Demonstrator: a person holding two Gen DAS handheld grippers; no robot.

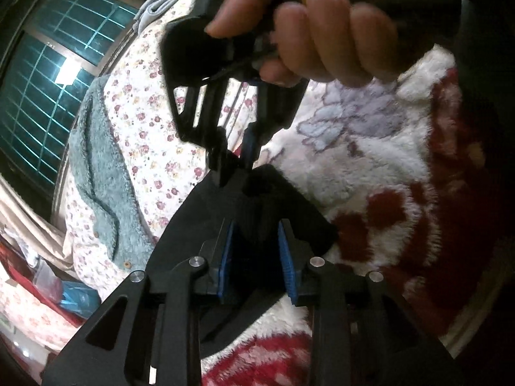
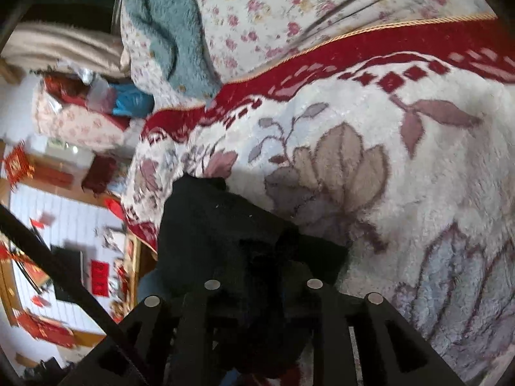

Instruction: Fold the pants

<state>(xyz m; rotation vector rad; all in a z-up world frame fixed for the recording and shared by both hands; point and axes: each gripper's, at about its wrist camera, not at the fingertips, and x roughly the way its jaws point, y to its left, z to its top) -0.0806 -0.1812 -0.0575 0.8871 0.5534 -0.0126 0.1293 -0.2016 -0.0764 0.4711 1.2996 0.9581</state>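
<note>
The black pants [image 1: 257,199] lie bunched on a fluffy white and red blanket [image 1: 370,167]. My left gripper [image 1: 257,259] is low in the left wrist view. Its blue pads [image 1: 227,257] stand apart with a fold of the pants between them, and the pad faces show clear of the cloth. A hand holds my right gripper [image 1: 236,167] just beyond. Its fingertips rest at the far tip of the pants, and bedding shows through the gap between them. In the right wrist view the pants [image 2: 219,225] drape over that gripper's fingers and hide them.
A floral quilt [image 1: 145,112] with a teal fleece garment [image 1: 96,177] on it lies beyond the blanket, below a barred window [image 1: 48,80]. In the right wrist view the bed's edge falls away at the left to a floor [image 2: 64,225] with scattered red items.
</note>
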